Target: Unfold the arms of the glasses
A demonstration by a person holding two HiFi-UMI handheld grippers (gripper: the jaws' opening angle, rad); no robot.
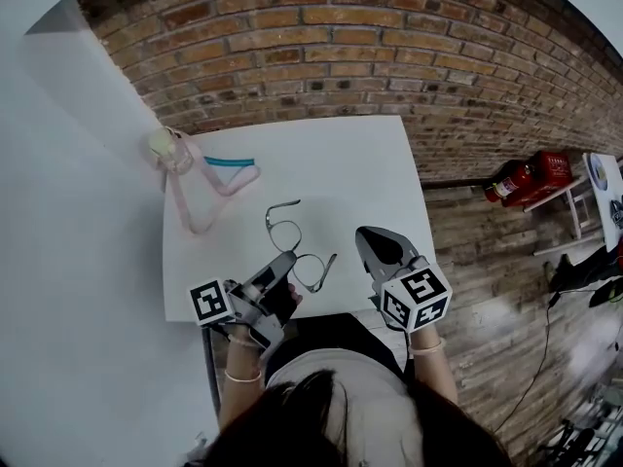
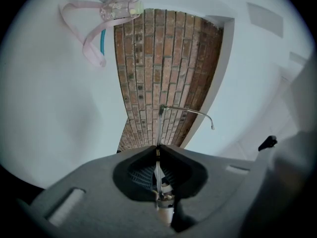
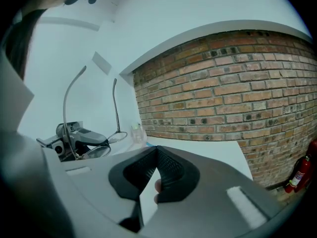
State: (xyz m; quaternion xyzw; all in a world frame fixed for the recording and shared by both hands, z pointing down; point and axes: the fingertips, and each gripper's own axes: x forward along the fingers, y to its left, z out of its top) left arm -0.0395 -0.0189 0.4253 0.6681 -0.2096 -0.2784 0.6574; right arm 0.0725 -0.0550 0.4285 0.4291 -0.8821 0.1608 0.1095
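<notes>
The left gripper (image 2: 157, 148) is pinched shut on the thin rim of the glasses (image 2: 183, 111), which stand edge-on between its jaws. One arm of the glasses runs out beyond the tips and ends in a hook off to their right. In the head view that gripper (image 1: 287, 263) holds the frame at its near lens.

The right gripper (image 3: 157, 148) has its jaws closed tip to tip with nothing between them. It hangs just right of the glasses (image 1: 284, 233) and does not touch them. From its own view the lenses (image 3: 118, 137) sit left of its jaws, and both arms stick up away from the frame, so both look swung out already.

If either hinge is short of fully open, the right jaws should part and take that arm lightly near the hinge. They should then swing it in the hinge's own plane while the left grip stays fixed, never pressing on a lens.

Farther out on the table (image 1: 370, 163) lies a pink strap (image 1: 195, 197).
</notes>
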